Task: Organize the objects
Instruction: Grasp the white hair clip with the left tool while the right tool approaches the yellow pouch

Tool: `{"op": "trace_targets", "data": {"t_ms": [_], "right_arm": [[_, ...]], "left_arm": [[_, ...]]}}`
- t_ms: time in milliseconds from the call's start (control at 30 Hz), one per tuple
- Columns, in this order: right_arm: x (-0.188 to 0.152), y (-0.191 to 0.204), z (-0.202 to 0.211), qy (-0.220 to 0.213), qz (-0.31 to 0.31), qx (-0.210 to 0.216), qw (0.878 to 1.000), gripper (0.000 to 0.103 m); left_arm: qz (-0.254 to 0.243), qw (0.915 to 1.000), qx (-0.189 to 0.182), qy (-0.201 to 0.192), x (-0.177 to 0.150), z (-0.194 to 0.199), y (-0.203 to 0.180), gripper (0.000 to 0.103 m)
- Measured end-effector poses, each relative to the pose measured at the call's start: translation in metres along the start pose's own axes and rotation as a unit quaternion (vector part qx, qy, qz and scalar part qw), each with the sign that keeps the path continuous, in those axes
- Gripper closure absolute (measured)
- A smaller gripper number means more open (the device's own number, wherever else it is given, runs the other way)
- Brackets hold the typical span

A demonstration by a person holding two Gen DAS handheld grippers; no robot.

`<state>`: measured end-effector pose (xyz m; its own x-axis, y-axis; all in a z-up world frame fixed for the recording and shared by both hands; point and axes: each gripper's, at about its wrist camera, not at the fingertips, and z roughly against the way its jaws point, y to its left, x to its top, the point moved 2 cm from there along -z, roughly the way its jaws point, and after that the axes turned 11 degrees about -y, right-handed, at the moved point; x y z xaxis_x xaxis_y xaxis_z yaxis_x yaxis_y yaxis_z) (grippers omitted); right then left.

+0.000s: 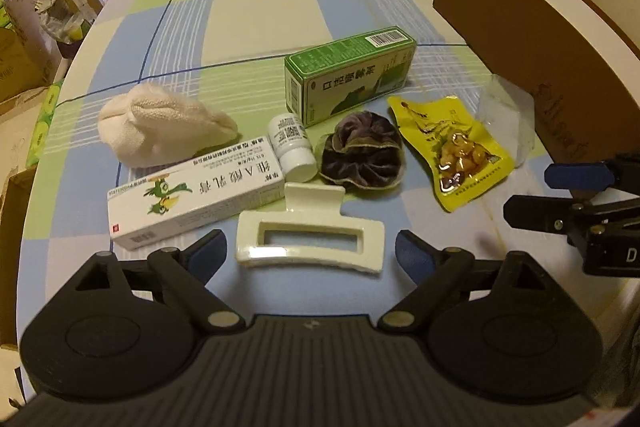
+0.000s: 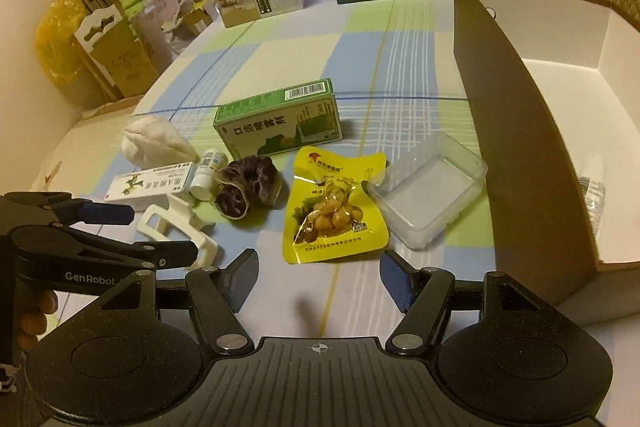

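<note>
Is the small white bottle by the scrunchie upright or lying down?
Lying down: the small white bottle rests on its side on the tablecloth, cap end toward the hair claw.

1. The hair claw [image 1: 310, 241], between the left gripper's [image 1: 310, 255] fingers, looks like glossy cream plastic.
2. Beyond it, the scrunchie [image 1: 360, 157] looks like dark velvety cloth.
3. Ahead of the right gripper [image 2: 316, 277], the yellow pouch [image 2: 336, 207] is shiny foil-like film.
4. To its right, the tray [image 2: 428, 191] is clear plastic.

Two close, downward wrist views, shared tabletop [image 1: 280, 15]
</note>
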<state>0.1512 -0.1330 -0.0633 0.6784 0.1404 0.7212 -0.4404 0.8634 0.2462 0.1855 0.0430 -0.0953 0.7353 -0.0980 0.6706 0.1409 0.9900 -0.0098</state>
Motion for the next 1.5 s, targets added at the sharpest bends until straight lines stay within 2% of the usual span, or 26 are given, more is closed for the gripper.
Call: {"op": "trace_targets", "data": {"t_ms": [267,467,633,667,700,767,800,833,933,1000,1067,1133,1167,1233,1267,1300,1500], "right_arm": [[-0.008,-0.005,-0.015,0.004,-0.02,-0.015,1.0,0.037],[-0.015,-0.018,-0.023,-0.001,-0.096,-0.024,0.995,0.038],[-0.012,-0.023,-0.026,-0.033,-0.112,-0.04,0.992,0.041],[-0.012,-0.023,-0.026,-0.037,-0.109,-0.044,0.992,0.048],[-0.012,-0.022,-0.027,-0.04,-0.103,-0.05,0.993,0.063],[-0.013,-0.024,-0.029,-0.043,-0.106,-0.051,0.992,0.078],[-0.014,-0.027,-0.029,-0.041,-0.118,-0.044,0.991,0.095],[-0.015,-0.03,-0.03,-0.034,-0.13,-0.036,0.99,0.103],[-0.018,-0.033,-0.027,-0.024,-0.153,-0.017,0.988,0.103],[-0.016,-0.03,-0.021,-0.024,-0.144,-0.008,0.989,0.103],[-0.014,-0.022,-0.015,-0.025,-0.104,0.001,0.994,0.103],[-0.008,-0.01,-0.01,-0.033,-0.051,-0.014,0.998,0.103],[-0.005,-0.003,-0.01,-0.039,-0.021,-0.022,0.999,0.101],[0.0,0.006,-0.012,-0.047,0.026,-0.029,0.998,0.065],[0.001,0.007,-0.014,-0.048,0.031,-0.029,0.998,0.035],[0.002,0.008,-0.016,-0.056,0.03,-0.028,0.998,0.031],[0.007,0.016,-0.037,-0.056,0.071,-0.01,0.996,0.031]], "left_arm": [[-0.026,0.9997,0.006,0.001,-0.002,-0.015,-0.004,0.018],[-0.037,0.9991,0.019,-0.01,-0.002,-0.016,-0.005,0.018],[-0.024,0.9995,0.021,-0.007,-0.001,-0.017,-0.002,0.018],[-0.023,0.9995,0.021,-0.006,-0.001,-0.017,-0.002,0.018],[-0.022,0.9995,0.021,-0.006,-0.001,-0.017,-0.002,0.018],[-0.021,0.9995,0.022,-0.006,-0.001,-0.016,-0.002,0.018],[-0.021,0.9995,0.023,-0.006,-0.002,-0.016,-0.002,0.018],[-0.02,0.9995,0.023,-0.005,-0.002,-0.016,-0.002,0.018],[-0.019,0.9995,0.023,-0.004,-0.003,-0.015,-0.002,0.018],[-0.02,0.9995,0.023,-0.003,-0.004,-0.014,-0.002,0.018],[-0.021,0.9995,0.024,-0.002,-0.005,-0.013,-0.002,0.018],[-0.021,0.9994,0.026,-0.001,-0.006,-0.011,-0.001,0.018],[-0.02,0.9994,0.027,0.0,-0.007,-0.01,0.0,0.018],[-0.017,0.9993,0.032,-0.003,-0.007,-0.009,0.002,0.018],[-0.015,0.9993,0.035,-0.004,-0.006,-0.009,0.002,0.018],[-0.012,0.9992,0.037,-0.004,-0.006,-0.01,0.004,0.018],[-0.004,0.9991,0.041,-0.003,-0.004,-0.013,0.006,0.018]]}}
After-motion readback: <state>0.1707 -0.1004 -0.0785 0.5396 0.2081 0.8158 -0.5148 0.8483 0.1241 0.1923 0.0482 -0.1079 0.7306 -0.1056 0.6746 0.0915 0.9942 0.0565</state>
